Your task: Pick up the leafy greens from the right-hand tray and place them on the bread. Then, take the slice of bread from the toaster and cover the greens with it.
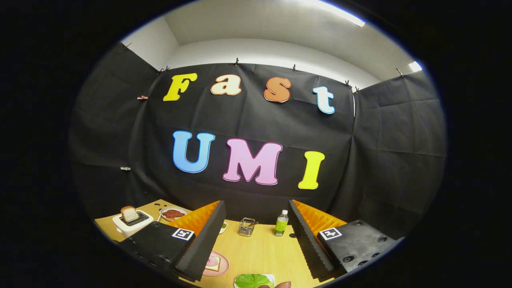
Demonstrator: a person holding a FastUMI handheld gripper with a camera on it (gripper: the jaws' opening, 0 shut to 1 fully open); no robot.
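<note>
— Pale wood: that is the table [260,248], walled by black cloth, with a white ceiling and strip lights above.

— Going left to right?

— At ten o'clock from the fingers, a white toaster [132,224] with a slice of bread [129,214] upright in its slot. Just past it, a plate [173,213] with something reddish on it. At twelve o'clock, a small wire basket [247,227], then a green-labelled bottle [281,223] at one o'clock.

— And closer in?

— At seven o'clock, a pink plate [218,264] with bread [213,263] beside the left finger. At six o'clock, the leafy greens [252,281] lie on a white tray [271,277], a fingertip [280,285] touching its edge.

— The gripper [256,240]?

— Level, aimed at the wall, fingers spread wide, gripping nothing.
</note>
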